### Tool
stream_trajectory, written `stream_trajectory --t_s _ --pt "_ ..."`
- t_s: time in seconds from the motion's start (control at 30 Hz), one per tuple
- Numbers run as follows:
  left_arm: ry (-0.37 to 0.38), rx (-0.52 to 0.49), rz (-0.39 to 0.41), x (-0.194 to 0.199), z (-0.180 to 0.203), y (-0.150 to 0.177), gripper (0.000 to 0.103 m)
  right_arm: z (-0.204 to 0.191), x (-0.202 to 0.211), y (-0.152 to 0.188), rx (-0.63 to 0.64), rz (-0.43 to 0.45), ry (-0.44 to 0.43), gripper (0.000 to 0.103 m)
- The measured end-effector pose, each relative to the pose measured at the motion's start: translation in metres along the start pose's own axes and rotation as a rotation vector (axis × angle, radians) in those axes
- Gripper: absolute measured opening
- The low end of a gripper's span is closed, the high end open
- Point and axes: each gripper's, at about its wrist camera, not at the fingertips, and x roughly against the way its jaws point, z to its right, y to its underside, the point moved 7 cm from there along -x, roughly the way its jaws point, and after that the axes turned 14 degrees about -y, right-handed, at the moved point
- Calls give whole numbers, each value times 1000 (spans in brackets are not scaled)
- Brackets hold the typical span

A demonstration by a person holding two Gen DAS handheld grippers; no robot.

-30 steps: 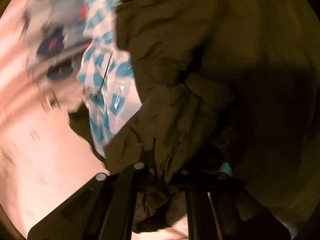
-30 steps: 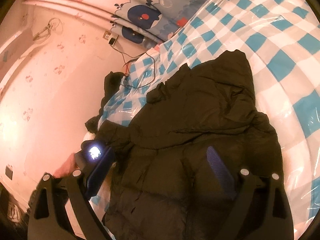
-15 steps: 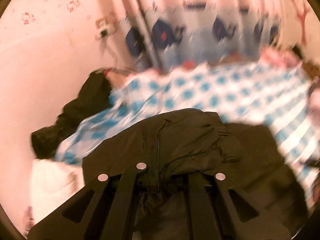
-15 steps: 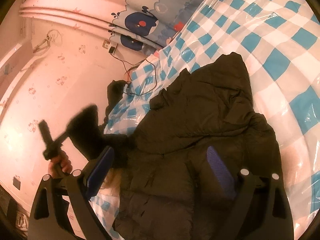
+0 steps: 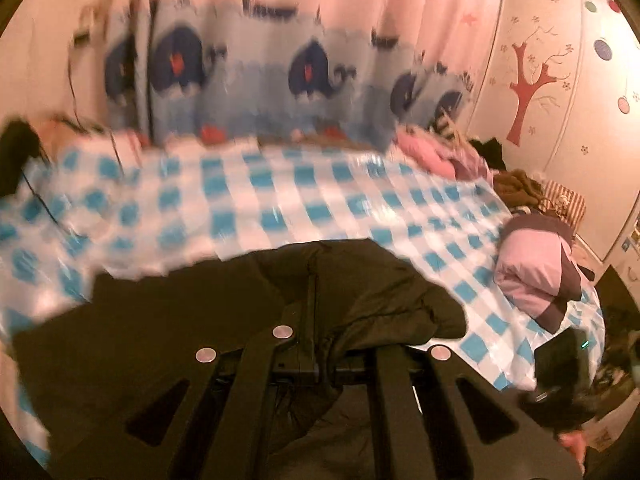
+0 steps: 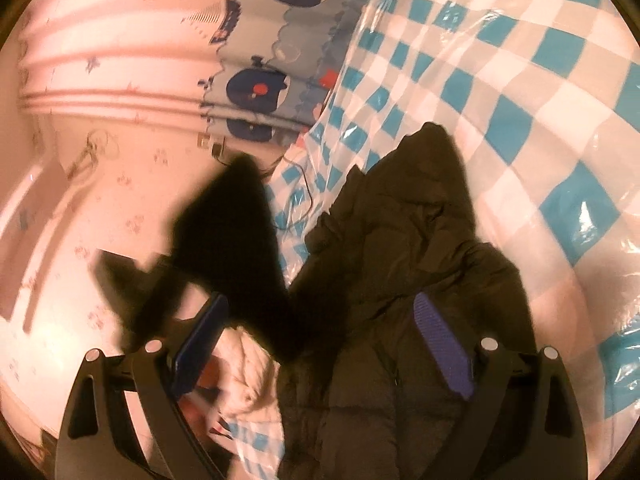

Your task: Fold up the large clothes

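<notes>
dark puffer jacket (image 6: 404,280) on the checked bed cover (image 6: 520,92)

quilted, olive-black, rumpled; it lies along the cover's near edge, hood end pointing up the cover, one bunched fold lifted off the cover.

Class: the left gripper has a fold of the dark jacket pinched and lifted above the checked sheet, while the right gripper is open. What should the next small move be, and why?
Probably carry the left gripper across and lower its fold onto the jacket body. It is shut on a lifted flap, and the rest lies flat on the sheet. The right gripper hangs open over the jacket, free to steady it.
</notes>
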Motion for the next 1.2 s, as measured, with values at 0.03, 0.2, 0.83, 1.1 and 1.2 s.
stream_trajectory --t_s 0.03,0.2,0.83,1.1,1.2 --pt "12 8 -45 -23 5 19 2 1 3 -3 -9 6 -3 90" --pt "2 -59 -302 -103 24 112 2 6 11 -10 -47 22 -4 90" --pt "-111 -14 -218 27 -37 175 93 17 -46 18 35 -151 81 90" --pt "-183 211 -62 59 -88 201 93 43 -92 2 46 -170 183 90" --pt "-249 178 -15 65 -92 193 93 59 -109 -1 48 -187 250 90"
